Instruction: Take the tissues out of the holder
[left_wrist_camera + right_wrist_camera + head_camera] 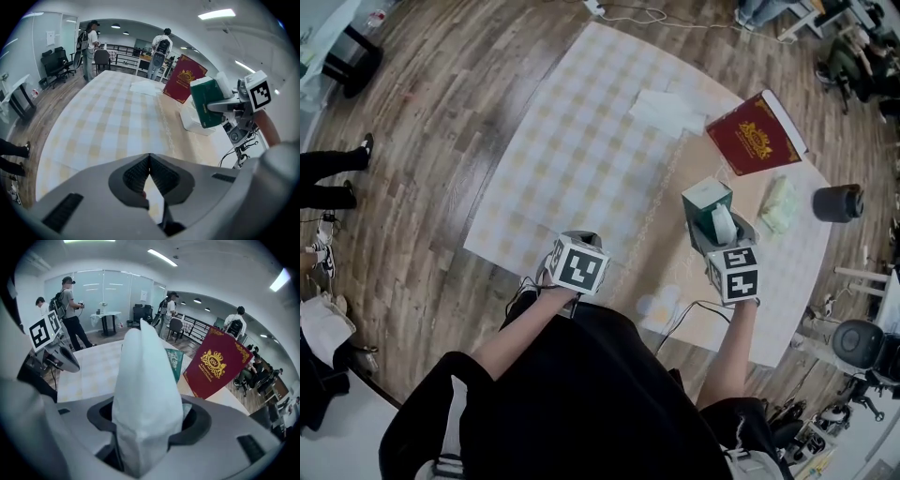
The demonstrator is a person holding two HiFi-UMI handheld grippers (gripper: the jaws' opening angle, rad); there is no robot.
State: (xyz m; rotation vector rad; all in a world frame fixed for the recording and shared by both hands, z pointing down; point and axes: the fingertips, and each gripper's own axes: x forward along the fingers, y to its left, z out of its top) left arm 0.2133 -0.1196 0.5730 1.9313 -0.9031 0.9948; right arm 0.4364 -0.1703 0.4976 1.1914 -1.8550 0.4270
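Right of centre in the head view, the right gripper (pixel 724 234) has its jaws clamped on a white tissue (pixel 146 390) beside the green holder (pixel 706 199). The left gripper (pixel 149 161) has its jaws closed and empty.

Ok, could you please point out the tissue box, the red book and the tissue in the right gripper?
tissue box (pixel 705 199): head view, its green top.
red book (pixel 755 134): head view, middle of the cover.
tissue (pixel 146 394): right gripper view, the folded middle, between the jaws.
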